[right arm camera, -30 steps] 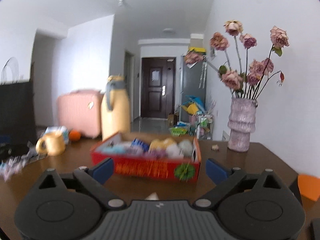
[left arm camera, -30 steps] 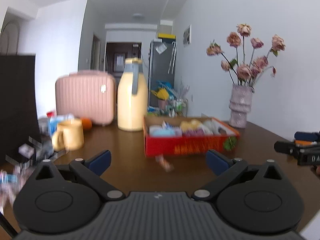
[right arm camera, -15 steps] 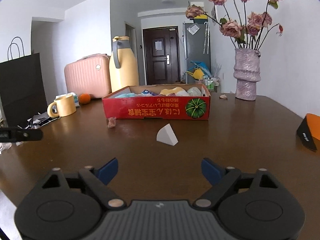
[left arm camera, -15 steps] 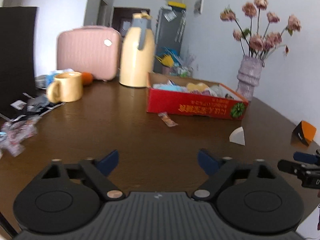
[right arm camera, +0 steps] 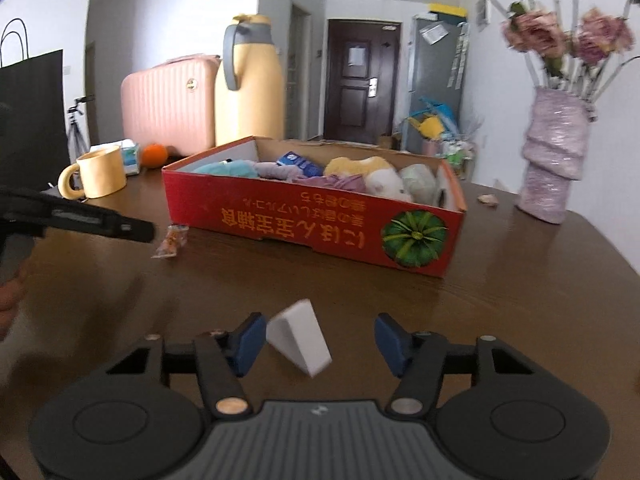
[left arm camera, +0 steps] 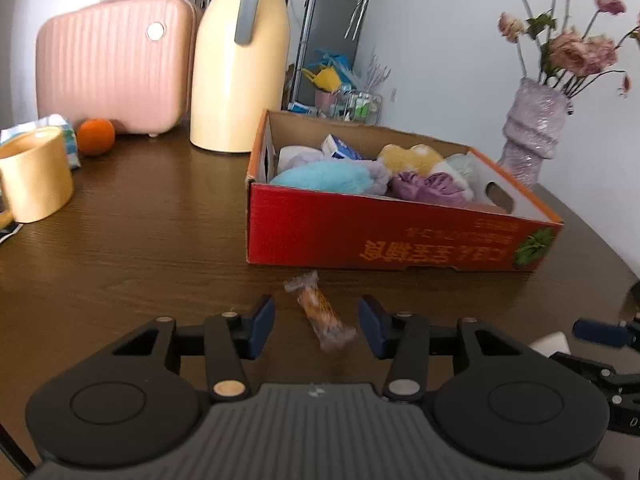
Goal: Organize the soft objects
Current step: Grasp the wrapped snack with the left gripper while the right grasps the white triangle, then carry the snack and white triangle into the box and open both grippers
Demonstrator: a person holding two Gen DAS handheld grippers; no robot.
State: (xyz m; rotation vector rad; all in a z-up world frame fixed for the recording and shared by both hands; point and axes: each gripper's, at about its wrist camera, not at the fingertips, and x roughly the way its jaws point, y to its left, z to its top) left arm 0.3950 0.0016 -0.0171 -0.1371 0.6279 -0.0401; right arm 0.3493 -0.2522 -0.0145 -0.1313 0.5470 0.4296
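Closing left tool (left arm camera: 317,322) now straddling snack wrapper (left arm camera: 320,314), closing right tool (right arm camera: 320,340) around white wedge (right arm camera: 299,336), neither gripped.

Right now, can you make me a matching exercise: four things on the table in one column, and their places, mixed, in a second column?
1. snack packet
2. white wedge
3. blue plush
4. orange

a. inside the red box
b. between the right gripper jaws
c. beside the pink case
d. between the left gripper jaws

Pairs: 1-d, 2-b, 3-a, 4-c
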